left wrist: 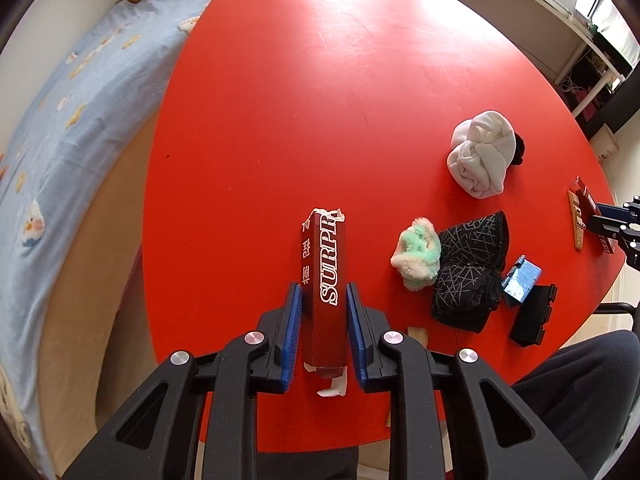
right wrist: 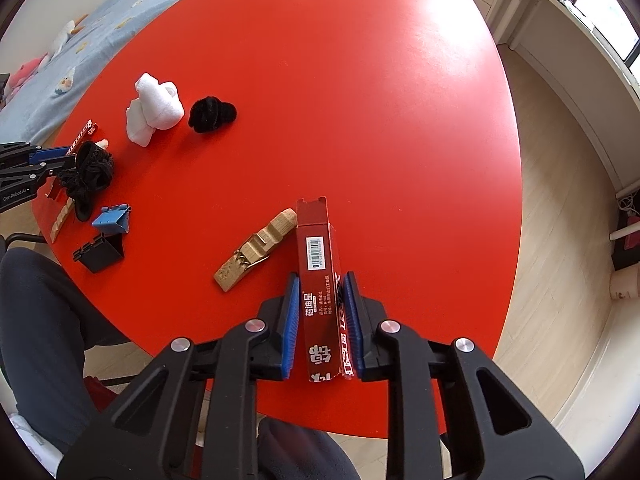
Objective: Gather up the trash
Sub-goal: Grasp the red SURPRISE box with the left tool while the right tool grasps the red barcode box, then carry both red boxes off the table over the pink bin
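- Red round table [left wrist: 360, 80] fills both views, bed to one side, wood floor to the other.
- I've got 2 red cartons, 1 per hand, both lying flat on the table.
- Left gripper [left wrist: 323, 300]: blue pads pinching the left carton [left wrist: 326, 276] across its narrow width, near its back half.
- That carton's long axis runs straight out along my fingers; the torn white flap end points away from me, the "SURPR" lettering reads up its length.
- Right gripper [right wrist: 322, 292]: pads clamped on the right carton [right wrist: 318, 256] the same way, barcode face up.
- Its long axis also lies along the fingers, leaning slightly left, open end pointing away.
- A wooden clip [right wrist: 256, 250] lies just beside that carton's left edge; lifting straight up should clear it, I reckon.
- Each carton sits dead centre between its own jaws, so neither hand needs to cross.
- No bin visible in either view, so I can't tell where these go.
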Available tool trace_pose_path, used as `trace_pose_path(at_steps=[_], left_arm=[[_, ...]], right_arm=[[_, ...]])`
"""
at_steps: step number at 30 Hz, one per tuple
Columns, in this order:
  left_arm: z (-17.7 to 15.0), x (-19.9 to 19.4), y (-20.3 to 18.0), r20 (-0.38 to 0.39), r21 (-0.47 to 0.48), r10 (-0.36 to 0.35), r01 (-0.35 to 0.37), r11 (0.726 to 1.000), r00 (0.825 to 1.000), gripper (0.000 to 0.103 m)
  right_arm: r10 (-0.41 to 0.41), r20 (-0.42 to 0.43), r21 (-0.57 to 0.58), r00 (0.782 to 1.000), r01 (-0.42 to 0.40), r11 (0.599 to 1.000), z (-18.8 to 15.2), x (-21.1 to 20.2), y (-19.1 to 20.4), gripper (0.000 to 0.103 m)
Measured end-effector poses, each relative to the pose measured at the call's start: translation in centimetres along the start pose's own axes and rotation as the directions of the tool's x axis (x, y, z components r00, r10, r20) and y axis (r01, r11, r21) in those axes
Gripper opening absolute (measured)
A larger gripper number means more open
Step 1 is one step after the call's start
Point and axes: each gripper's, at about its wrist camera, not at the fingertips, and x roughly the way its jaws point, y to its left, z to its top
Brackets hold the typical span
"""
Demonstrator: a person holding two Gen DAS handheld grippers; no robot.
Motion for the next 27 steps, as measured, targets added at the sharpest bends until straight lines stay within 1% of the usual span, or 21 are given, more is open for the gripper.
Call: trace_pose_path(at_steps=[2, 3, 9, 14, 20, 27], left_arm=[[0.0, 0.1, 0.2, 0.008, 0.000, -0.001, 0.001, 1.000, 1.000, 0.020], [0.0, 0.1, 0.4, 0.011, 0.000, -0.001, 0.001, 1.000, 1.000, 0.015], [-0.2, -1.0, 0.6, 0.066, 0.001, -0.010, 0.010, 1.000, 0.998, 0.015], [-0.5, -2.4, 0.5, 0.111, 0.013, -0.020, 0.018, 1.000, 0.994, 0.015], [-1.7, -4.7, -0.2, 0.181, 0.041, -0.035, 0.028, 0.999, 0.983, 0.015], [-3.3, -7.7, -1.3, 0.258, 0.075, -0.067, 0.049, 0.996, 0.964, 0.015]], right_arm=[[0.000, 0.007, 0.011, 1.000, 0.000, 1.000, -0.1, -0.1, 0.0, 0.019], [-0.002, 0.011, 0.016, 1.000, 0.002, 1.000, -0.1, -0.2, -0.1, 0.017], [-0.010, 0.049, 0.041, 0.999, 0.008, 0.999, -0.1, -1.2, -0.2, 0.016], [0.003, 0.089, 0.055, 0.996, -0.008, 0.998, -0.5, -2.4, -0.1, 0.016], [0.008, 0.151, 0.055, 0.989, -0.017, 0.998, -1.0, -4.2, 1.1, 0.016], [0.020, 0.233, 0.057, 0.972, -0.035, 0.998, -2.6, -7.0, 2.8, 0.016]])
